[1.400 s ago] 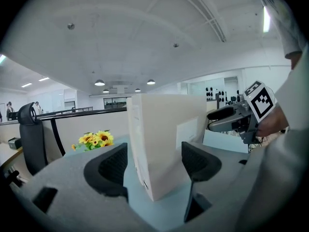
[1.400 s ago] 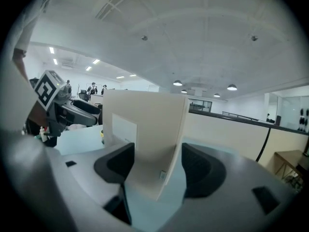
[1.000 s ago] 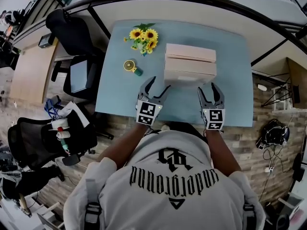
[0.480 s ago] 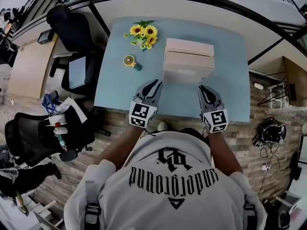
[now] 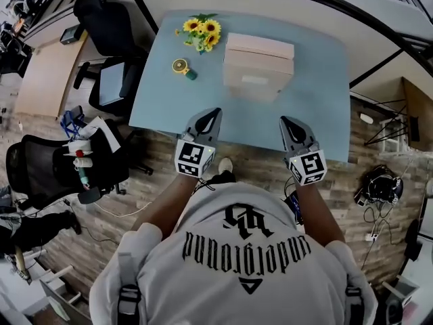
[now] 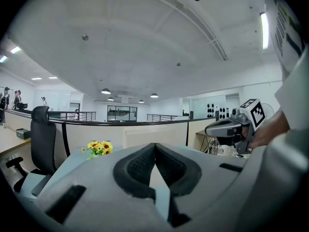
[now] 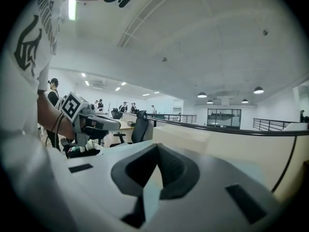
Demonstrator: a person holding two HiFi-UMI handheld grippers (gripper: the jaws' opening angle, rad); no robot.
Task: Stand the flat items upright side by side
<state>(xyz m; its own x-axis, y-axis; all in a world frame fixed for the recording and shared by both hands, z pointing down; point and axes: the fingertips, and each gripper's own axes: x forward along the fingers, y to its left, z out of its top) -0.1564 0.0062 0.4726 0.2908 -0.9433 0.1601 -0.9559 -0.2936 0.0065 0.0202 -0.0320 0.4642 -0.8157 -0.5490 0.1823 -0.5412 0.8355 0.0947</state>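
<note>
Quick take: both grippers are back at the near edge of the light blue tabletop (image 5: 318, 107). The left gripper (image 5: 212, 112) and right gripper (image 5: 285, 120) have both just been closing, and now each is clamped tight w/ nothing between the pads. The gripper views show the pads meeting and only table behind them. The task's things, the pale beige flat cardboard-looking boxes (image 5: 258, 65), sit in the middle of the table toward the far side, well apart from both grippers. They're straight ahead and between the two, so neither hand is clearly nearer, maybe the right by a hair. They look already stood on edge and pressed against each other, w/ the long axis running left-right across the table, i.e. broadside to the jaws. Imo the job's basically done and any next move is just a nudge from either end. No tray, bin or box-holder anywhere, so nothing's inside anything. Other stuff: a bunch of yellow sunflowers (image 5: 201, 34) at the far left, can't tell if there's a vase. Also a small round yellow-and-green gadget (image 5: 181, 67) just beside it, both clear of the boxes.
</note>
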